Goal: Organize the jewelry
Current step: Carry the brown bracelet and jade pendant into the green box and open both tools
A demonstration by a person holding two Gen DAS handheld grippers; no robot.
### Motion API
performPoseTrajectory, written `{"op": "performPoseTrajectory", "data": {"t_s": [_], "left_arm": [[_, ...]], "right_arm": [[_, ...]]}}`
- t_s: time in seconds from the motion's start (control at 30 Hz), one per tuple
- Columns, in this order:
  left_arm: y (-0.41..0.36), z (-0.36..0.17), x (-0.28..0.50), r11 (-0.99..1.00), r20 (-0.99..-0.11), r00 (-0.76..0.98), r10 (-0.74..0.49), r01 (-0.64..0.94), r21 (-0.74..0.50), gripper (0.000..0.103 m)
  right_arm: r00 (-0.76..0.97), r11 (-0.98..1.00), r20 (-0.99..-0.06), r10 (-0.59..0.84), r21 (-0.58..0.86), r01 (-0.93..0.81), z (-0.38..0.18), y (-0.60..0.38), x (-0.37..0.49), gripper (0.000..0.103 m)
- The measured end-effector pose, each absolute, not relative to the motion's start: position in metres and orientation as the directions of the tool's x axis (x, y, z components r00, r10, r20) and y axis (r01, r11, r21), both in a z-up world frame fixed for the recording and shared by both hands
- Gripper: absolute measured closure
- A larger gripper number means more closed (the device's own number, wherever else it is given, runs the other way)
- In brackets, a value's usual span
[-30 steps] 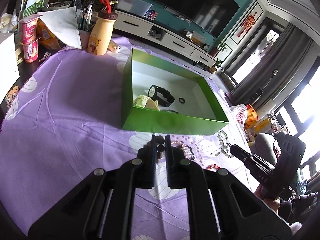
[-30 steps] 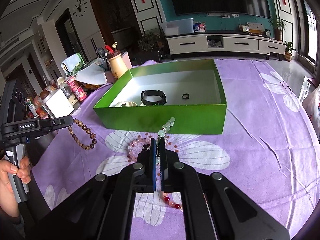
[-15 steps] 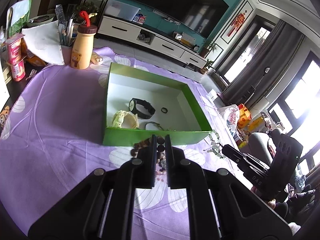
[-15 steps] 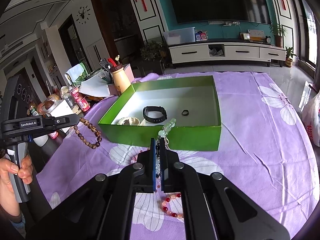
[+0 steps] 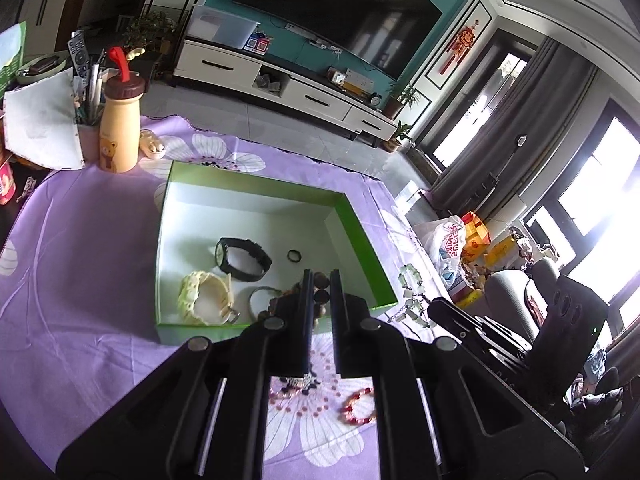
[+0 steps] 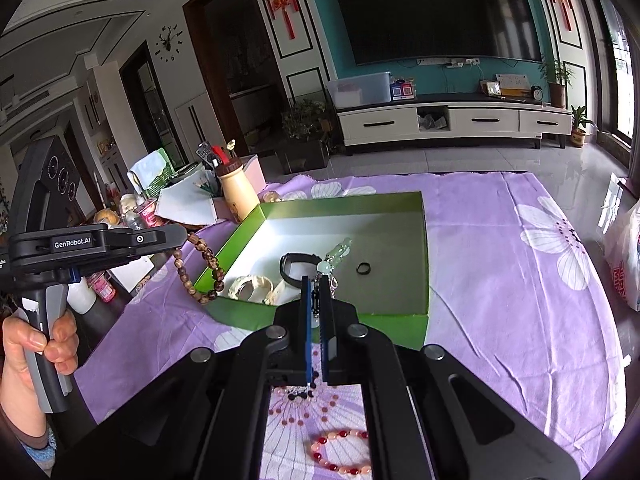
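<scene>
Two grippers, each clamped on a bracelet, hang at a green box on a purple cloth.

The left gripper (image 5: 319,280) pinches a brown bead bracelet (image 6: 200,268), which dangles at the box's (image 6: 426,264) left wall. The right gripper (image 6: 318,286) is closed on a pale green bracelet (image 5: 412,294) near the front wall. Inside lie a black watch (image 5: 240,258), a cream watch (image 5: 206,298), a bangle (image 5: 260,300) and a ring (image 5: 294,256). A red bracelet (image 6: 340,452) rests on the cloth (image 6: 520,300).

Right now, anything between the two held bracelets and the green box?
Nothing visible. The brown beads hang over the box's near-left corner, the jade bracelet over its front wall; the floor beside the watches is bare.
</scene>
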State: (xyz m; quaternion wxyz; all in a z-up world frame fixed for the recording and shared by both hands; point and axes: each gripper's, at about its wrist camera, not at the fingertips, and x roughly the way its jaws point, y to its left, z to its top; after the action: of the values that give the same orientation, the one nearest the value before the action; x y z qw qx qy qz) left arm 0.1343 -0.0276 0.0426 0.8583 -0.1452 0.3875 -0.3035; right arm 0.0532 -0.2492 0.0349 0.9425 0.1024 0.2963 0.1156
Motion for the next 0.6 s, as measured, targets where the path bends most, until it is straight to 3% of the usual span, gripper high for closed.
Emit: {"op": "performPoseTrajectory", "data": {"t_s": [0.6], "left_arm": [[-0.089,0.028,0.199,0.793,-0.644,0.464,-0.608,0.401,-0.459,0.096]], "right_arm": [[0.778,0.953,-0.568,0.27,0.273,-0.131,0.027,-0.262,0.112,0.1]]}}
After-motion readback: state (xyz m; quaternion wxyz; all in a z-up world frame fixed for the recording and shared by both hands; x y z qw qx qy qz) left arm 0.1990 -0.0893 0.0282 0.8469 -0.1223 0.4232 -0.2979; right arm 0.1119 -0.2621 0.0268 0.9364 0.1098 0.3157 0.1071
